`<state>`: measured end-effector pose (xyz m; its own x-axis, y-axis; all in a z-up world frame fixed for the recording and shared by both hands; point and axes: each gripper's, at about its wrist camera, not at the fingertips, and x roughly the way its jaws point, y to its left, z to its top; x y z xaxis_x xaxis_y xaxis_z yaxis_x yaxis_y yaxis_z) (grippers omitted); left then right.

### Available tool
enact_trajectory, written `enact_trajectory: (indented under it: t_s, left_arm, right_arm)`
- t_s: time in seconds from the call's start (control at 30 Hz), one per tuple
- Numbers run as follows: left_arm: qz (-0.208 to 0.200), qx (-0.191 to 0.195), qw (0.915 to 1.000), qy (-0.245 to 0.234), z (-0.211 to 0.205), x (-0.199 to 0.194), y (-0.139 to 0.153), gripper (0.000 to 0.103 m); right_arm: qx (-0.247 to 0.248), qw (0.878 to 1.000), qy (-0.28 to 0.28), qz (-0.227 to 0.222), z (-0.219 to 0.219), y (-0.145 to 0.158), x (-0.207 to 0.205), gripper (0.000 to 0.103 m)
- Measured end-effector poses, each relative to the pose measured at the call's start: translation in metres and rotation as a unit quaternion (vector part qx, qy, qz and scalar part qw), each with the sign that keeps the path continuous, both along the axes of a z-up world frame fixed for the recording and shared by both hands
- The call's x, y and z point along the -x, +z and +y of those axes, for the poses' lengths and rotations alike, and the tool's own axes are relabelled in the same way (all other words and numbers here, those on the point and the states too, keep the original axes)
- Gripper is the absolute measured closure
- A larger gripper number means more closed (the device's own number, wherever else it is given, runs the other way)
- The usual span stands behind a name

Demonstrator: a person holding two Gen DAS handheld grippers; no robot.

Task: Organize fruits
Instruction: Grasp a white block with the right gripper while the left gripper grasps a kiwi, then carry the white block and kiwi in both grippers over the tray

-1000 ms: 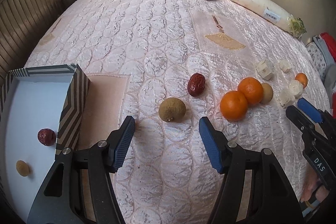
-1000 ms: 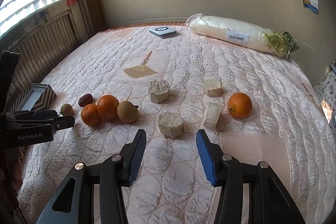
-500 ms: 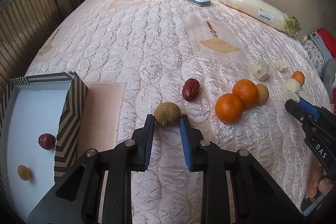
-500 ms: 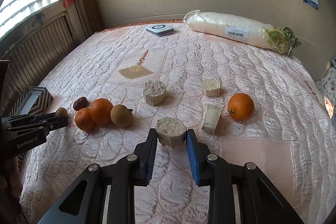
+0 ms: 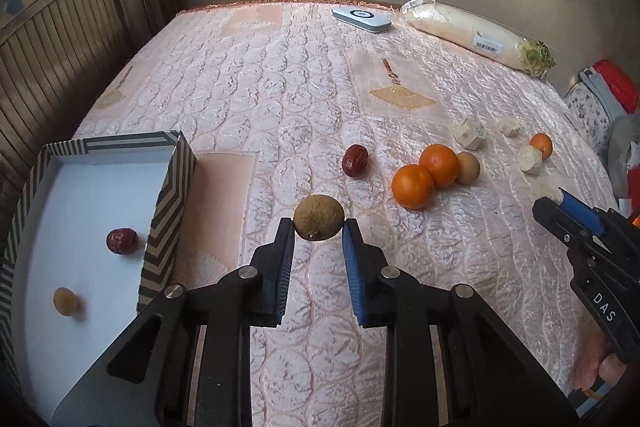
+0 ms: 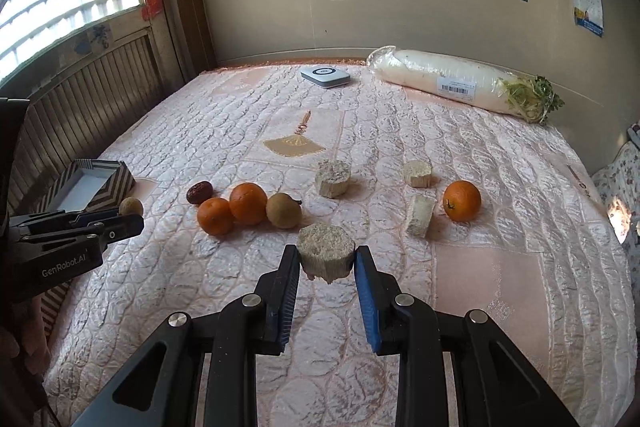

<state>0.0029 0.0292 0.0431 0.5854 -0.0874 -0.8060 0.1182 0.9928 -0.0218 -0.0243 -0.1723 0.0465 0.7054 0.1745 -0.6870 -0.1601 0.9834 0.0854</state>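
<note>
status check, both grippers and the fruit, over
Left gripper shut on brown fruit, clear of the bedspread. Right gripper shut on pale chunk. Striped box to the left, path open.

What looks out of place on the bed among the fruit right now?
The pale rough-cut chunks: one in the right claw, three more on the quilt. They look like cut pieces, not whole fruit. Also the wrapped radish by the wall.

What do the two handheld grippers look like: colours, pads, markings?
Both match: matte black angular bodies with cut-out openings, silver pivot bolts and two fingers lined with ribbed blue pads. The left gripper reads "GenRobot.AI" in white on its side; the right gripper reads "DAS". No cables or sleeves are visible.
</note>
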Motion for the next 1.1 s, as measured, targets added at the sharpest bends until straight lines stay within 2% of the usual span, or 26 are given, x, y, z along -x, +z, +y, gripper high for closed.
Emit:
enact_trajectory:
  t_s: [0.6,1.1]
  left_arm:
    - [-0.048,-0.018,0.9985,0.018,0.018,0.041,0.022,0.079]
    - [-0.085,-0.031,0.9932,0.073,0.073,0.065,0.039,0.079]
  right_arm:
    - [0.011,0.999,0.029,-0.021,0.05,0.018,0.034,0.076]
    - [0.012,0.995,0.089,-0.037,0.11,0.034,0.042,0.076]
